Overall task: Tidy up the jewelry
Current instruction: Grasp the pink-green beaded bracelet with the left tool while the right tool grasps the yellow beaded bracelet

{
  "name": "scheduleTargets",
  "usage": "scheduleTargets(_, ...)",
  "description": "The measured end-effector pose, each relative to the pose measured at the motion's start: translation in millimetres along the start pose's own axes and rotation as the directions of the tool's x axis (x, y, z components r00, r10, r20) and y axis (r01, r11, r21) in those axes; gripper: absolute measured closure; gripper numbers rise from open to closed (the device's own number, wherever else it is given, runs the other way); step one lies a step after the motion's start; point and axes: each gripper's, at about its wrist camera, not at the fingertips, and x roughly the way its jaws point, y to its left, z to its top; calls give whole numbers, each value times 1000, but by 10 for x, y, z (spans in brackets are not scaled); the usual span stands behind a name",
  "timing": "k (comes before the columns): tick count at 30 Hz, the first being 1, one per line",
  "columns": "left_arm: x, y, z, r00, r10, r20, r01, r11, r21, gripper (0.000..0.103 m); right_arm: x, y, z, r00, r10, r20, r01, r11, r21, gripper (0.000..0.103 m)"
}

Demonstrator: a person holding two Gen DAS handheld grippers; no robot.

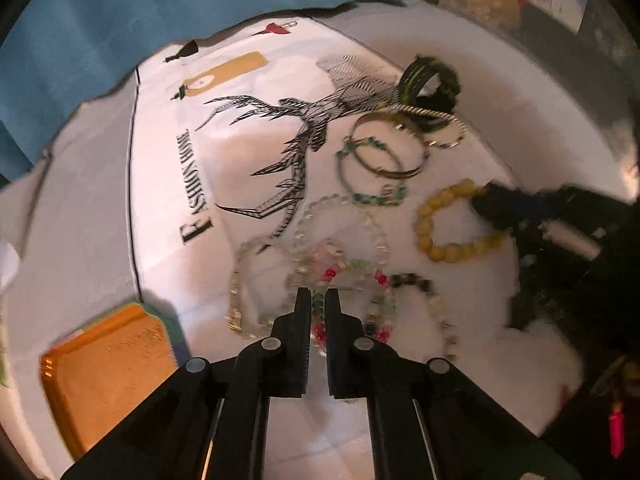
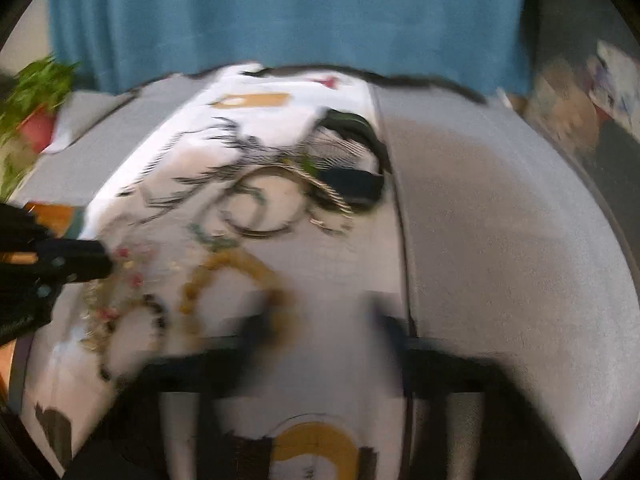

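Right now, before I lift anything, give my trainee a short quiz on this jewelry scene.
1. True or false: the left jaws are closed on the yellow bead bracelet.
2. What lies to the left of the left jaws? A) orange tray B) blue cup C) red book
3. Fill in: the print on the white cloth shows a ___.
Key: 1 false, they pinch the red-and-green bead bracelet; 2 A; 3 deer.

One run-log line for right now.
left tongs: shut on pink-and-green beaded bracelet | right tongs: at yellow beaded bracelet, grip unclear | orange tray: unfilled
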Motion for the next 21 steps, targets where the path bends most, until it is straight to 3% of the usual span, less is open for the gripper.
scheduleTargets(3, -203, 15, -42, 999, -16, 38, 17, 1000, -13, 99, -99, -45, -35, 999, 42, -5, -42, 998, 36, 90)
scheduleTargets(11, -900, 100, -246, 988, -38, 151, 46, 998, -49, 99, -658, -153, -55, 998, 9, 60, -14, 997, 78, 90)
scheduleTargets(21, -1686, 66, -940, 965, -12, 263, 31, 997, -68, 99, -1395, 80, -324, 996, -33, 80, 27, 997, 72, 90)
